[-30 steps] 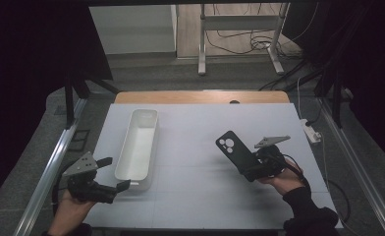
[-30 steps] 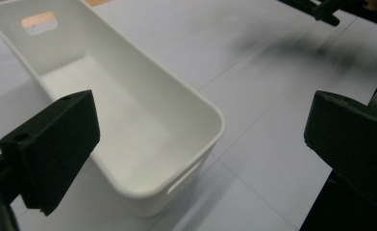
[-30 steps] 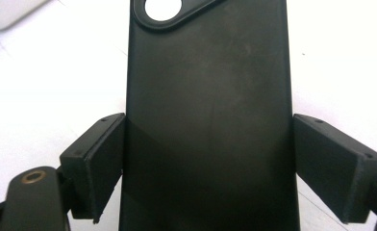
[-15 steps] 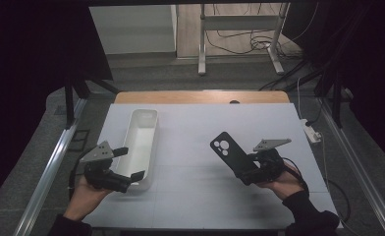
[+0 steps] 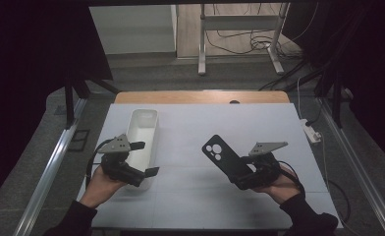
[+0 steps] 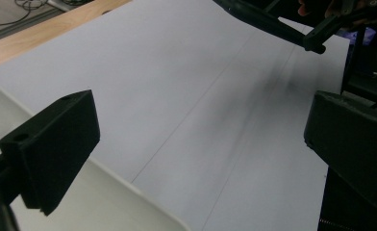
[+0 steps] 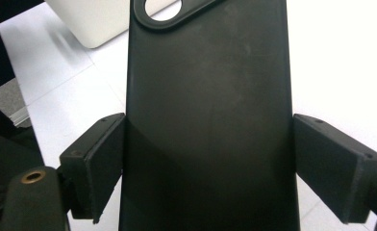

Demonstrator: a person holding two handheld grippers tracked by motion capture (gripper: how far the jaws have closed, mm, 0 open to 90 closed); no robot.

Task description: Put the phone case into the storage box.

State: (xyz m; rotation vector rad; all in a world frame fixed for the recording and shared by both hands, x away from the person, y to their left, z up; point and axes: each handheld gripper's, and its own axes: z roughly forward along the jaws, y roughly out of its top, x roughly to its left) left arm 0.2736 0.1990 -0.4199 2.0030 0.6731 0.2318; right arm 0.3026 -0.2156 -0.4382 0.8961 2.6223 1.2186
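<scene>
Black phone case [image 5: 224,159] is clamped across its width by the right gripper [image 5: 243,178] and held tilted above the table [image 5: 190,123], right of the white bin [image 5: 144,130]. Left gripper [image 5: 142,158] is wide open w/ nothing in it, jaws at the bin's near end. Looks like the carry step, so next the case prob needs to be brought over the bin and let go, or passed to the left.

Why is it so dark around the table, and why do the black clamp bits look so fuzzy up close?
High view: light falls on the white table alone, so the room around it goes black. Left gripper view: the near jaws look soft and a grey shadow smears across the table. Right gripper view: the dark phone case sits so near that its surface looks dull and flat, while the table behind glares white.
</scene>
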